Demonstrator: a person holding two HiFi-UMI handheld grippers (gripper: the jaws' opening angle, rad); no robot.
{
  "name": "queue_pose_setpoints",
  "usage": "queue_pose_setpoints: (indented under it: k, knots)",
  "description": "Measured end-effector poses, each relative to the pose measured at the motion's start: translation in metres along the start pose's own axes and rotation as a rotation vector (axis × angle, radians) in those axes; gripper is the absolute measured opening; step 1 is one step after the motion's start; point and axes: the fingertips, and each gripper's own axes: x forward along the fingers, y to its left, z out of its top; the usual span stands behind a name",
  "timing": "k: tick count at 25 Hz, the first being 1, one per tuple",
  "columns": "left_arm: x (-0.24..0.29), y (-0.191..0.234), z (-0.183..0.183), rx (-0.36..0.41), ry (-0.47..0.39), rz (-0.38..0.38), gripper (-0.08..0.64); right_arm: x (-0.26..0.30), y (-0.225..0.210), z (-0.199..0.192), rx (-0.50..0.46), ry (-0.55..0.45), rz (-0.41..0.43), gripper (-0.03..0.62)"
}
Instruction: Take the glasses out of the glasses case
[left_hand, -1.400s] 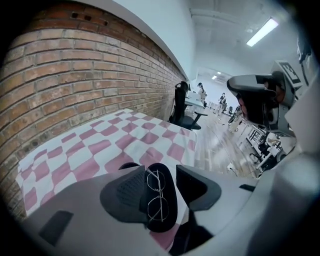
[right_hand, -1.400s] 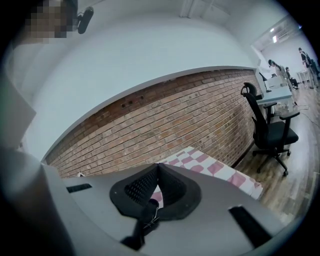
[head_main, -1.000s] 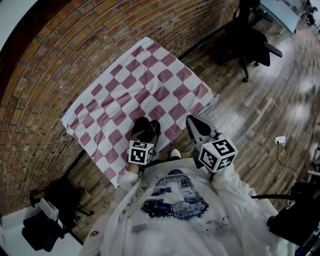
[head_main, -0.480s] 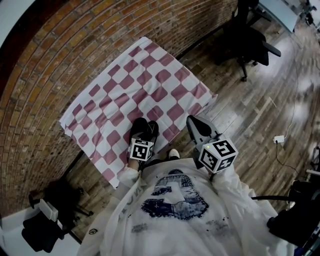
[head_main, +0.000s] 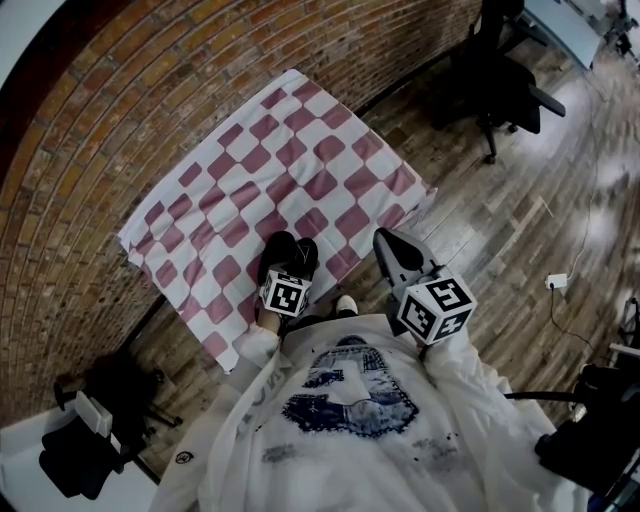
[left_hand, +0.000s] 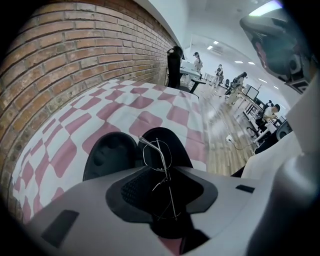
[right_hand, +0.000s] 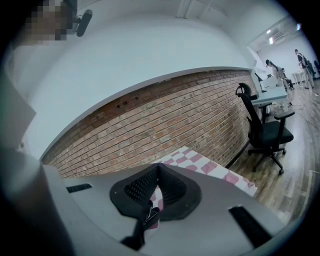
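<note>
The left gripper (left_hand: 167, 179) has dropped lower over the open glasses case (left_hand: 112, 155) than it was a second ago, and its jaws, spread wide until just now, are closing in. The glasses (left_hand: 157, 152) stand right between them, a thin wire frame rising out of the case's right half, one lens showing just above the jaws. There looks to be dark space either side of the frame, so the pads do not seem to bite yet. The case itself sits near the front edge of the checked cloth (head_main: 250, 170), both halves lying open. Well off to the case's right, clear of the cloth, the right gripper (right_hand: 159, 170) has not budged, jaws pressed together on nothing. By the look of it the pinch is about to land; the lift out is still to do.
</note>
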Motion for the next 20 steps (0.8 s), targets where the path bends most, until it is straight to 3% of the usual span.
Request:
queue_pose_setpoints:
  k: [20]
  knots:
    - [0.0054,-0.0046,0.0007,-0.003,0.012,-0.002,0.075,0.0032,-0.0009,0.0007,0.003,0.003,0.003,0.014]
